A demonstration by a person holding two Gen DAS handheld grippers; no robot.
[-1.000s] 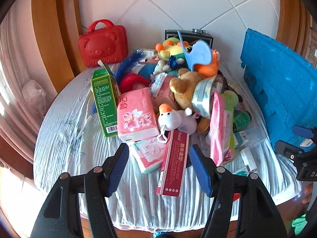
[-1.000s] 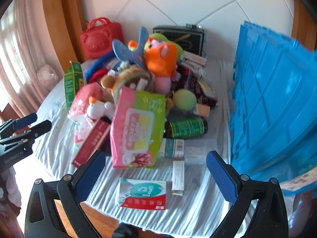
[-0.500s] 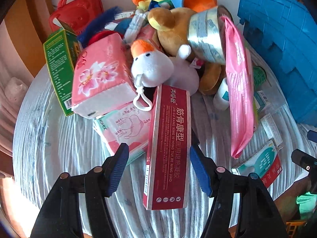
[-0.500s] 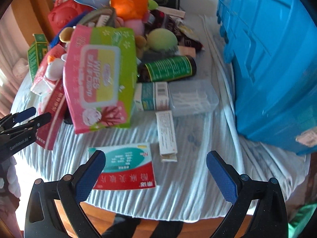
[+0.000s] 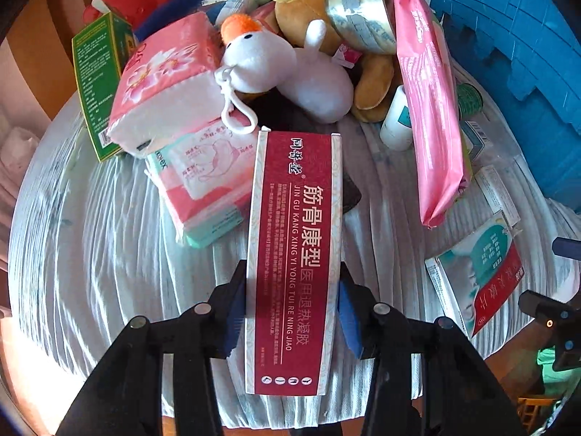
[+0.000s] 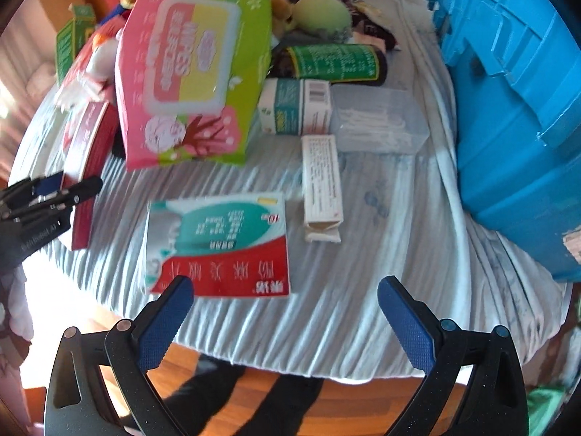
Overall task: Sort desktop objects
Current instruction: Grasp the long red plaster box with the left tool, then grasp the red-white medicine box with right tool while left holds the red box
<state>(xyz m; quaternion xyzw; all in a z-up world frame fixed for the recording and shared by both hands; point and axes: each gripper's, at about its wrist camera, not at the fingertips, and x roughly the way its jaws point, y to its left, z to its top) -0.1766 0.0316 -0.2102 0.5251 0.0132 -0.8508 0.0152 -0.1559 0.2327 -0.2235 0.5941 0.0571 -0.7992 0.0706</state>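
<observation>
Both grippers have dropped in close over the pile since a second ago, and the left gripper [image 5: 292, 312] now straddles the long dark-red box [image 5: 294, 258] that lay ahead of it before. Its jaws are closing, the blue pads right at the box's two long edges near its lower half; whether they already press on it, I cannot tell. The box lies lengthwise along the gripper's line, its far end resting up on the pile, its near end reaching the desk's edge.

Just left of the box, a pink-and-mint packet [image 5: 203, 181] sits under a pink tissue pack [image 5: 167, 83], with a green carton [image 5: 96, 83] leaning beside that. Above the box's far end lies a white plush duck [image 5: 287, 69] with a keyring clip, against a brown plush toy [image 5: 366, 72]. To the right a pink wipes pack [image 5: 428, 109] stands tilted on edge.

Over on the right gripper [image 6: 285, 321], the jaws stand wide open with nothing between them, hovering above the ribbed white cloth of the desk [image 6: 363, 309]. Just beyond the left pad lies a flat teal-and-red box [image 6: 218, 243], and beside it a slim white box [image 6: 321, 185]. Farther back: a clear case of cotton swabs [image 6: 377, 123], a dark green-labelled bottle [image 6: 334, 63] on its side. A big blue crate [image 6: 519, 109] fills the right side.
</observation>
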